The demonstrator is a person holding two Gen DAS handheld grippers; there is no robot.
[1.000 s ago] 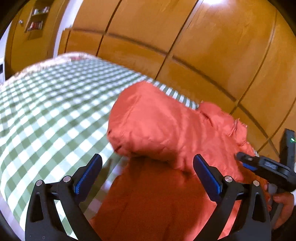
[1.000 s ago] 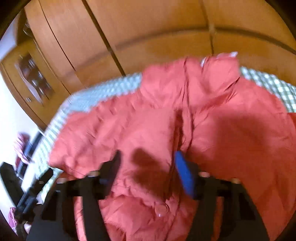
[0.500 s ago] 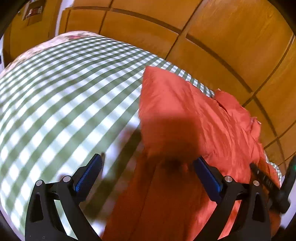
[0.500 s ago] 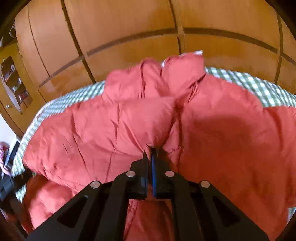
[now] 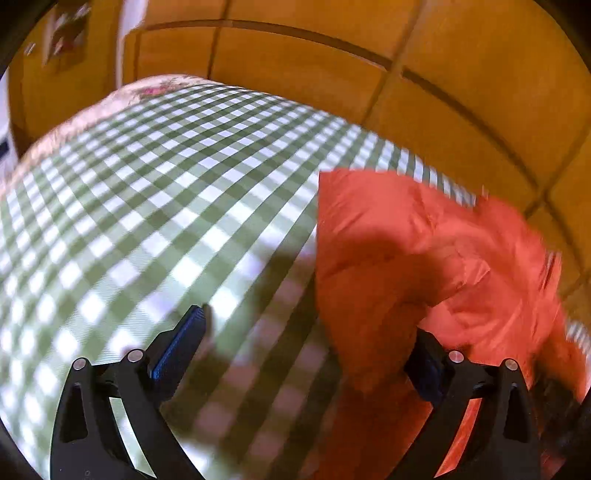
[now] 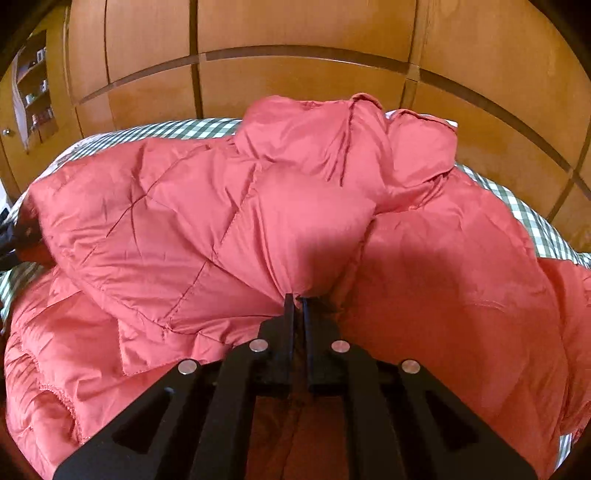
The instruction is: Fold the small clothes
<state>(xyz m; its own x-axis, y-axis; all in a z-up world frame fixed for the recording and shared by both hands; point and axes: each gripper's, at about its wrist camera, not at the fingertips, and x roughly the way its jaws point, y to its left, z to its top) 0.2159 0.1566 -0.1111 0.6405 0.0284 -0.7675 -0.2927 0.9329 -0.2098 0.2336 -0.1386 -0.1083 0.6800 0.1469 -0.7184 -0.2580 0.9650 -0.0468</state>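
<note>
The right gripper (image 6: 296,300) pinches a fold of the red quilted jacket (image 6: 229,221) at six o'clock. The left gripper (image 5: 310,339) gapes wide over the green checked bedspread (image 5: 147,206), the jacket at its three o'clock.

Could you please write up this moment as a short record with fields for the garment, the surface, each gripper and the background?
garment: red quilted jacket, puffy, partly bunched, lying on the bed
surface: green-and-white checked bedcover
right gripper: shut, pinching a fold of the jacket
left gripper: open, holding nothing; one finger over the bedcover, the other at the jacket's edge
background: wooden panelled wardrobe doors
image quality: left wrist view is motion-blurred
</note>
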